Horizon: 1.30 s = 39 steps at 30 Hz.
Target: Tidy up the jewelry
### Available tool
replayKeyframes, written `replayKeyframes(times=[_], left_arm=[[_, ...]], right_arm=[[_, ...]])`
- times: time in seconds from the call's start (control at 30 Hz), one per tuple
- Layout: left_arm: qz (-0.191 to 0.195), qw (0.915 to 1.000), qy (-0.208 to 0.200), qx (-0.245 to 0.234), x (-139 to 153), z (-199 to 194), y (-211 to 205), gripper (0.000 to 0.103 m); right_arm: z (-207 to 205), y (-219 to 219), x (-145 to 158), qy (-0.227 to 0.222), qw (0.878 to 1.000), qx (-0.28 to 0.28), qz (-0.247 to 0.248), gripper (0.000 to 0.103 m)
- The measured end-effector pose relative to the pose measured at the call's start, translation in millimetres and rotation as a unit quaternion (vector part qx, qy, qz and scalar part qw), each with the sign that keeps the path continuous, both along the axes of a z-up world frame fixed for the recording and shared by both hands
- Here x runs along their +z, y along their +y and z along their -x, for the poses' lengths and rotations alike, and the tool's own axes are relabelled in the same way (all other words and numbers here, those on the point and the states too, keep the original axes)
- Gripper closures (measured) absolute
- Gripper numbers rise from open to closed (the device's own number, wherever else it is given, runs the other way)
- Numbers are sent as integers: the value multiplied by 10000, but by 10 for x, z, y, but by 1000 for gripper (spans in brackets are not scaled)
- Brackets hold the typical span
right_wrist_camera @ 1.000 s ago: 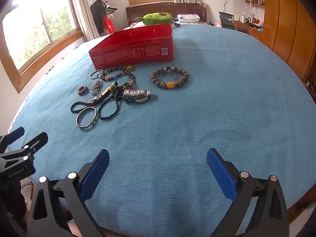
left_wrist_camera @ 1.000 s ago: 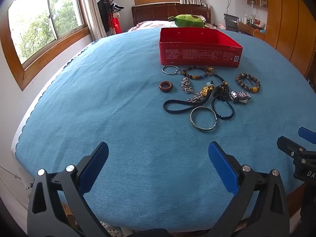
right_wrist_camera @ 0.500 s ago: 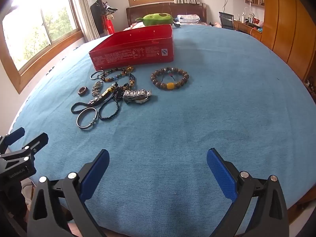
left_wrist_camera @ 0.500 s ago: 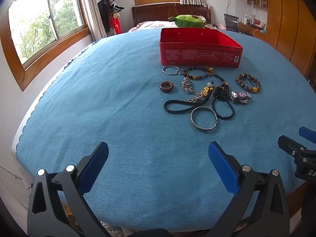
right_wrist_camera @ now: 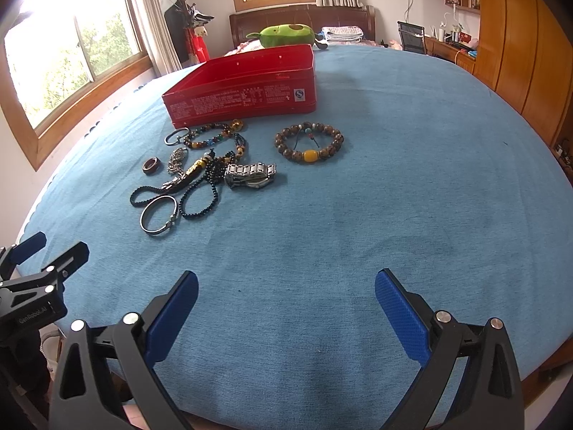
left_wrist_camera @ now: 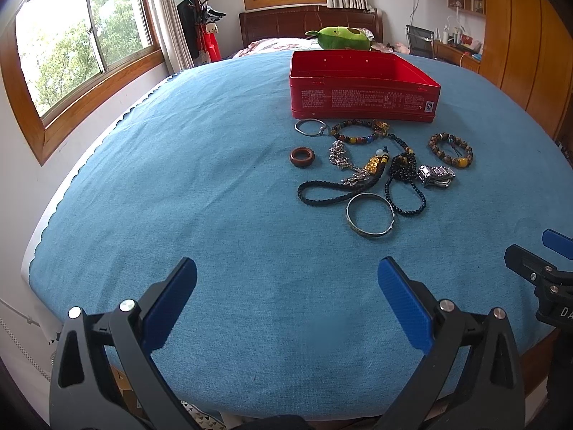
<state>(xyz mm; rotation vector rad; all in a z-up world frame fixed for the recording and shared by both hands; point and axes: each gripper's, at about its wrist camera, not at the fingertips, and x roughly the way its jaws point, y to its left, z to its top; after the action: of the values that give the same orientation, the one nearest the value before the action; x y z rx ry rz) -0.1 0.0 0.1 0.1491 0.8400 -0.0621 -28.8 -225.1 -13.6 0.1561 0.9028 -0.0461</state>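
Both spread wide and empty: left gripper (left_wrist_camera: 286, 301) and right gripper (right_wrist_camera: 286, 308), low in frame over bare blue cloth (left_wrist_camera: 179, 197). Jewelry heaped right of centre in the left view, just below the open red tin (left_wrist_camera: 361, 96). Nearest: a silver bangle (left_wrist_camera: 370, 215), probably stiff, light and slick, best pinched across its rim. Black bead string (left_wrist_camera: 406, 186) and silver chain (left_wrist_camera: 340, 157) limp, tangled with the braided cord (left_wrist_camera: 322, 193), likely to drag neighbours. Brown bead bracelet (right_wrist_camera: 308, 142) apart, easy to lift alone. Metal watch (right_wrist_camera: 250, 175) heavier.
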Motion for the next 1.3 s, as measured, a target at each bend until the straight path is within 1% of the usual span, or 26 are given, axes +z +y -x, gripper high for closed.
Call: replayKeyframes(times=[1.3], left_arm=[[-5,10000,-5,-2,2,2,-1,3]], right_arm=[[-5,25,19,-27,10000,50,-38,4]])
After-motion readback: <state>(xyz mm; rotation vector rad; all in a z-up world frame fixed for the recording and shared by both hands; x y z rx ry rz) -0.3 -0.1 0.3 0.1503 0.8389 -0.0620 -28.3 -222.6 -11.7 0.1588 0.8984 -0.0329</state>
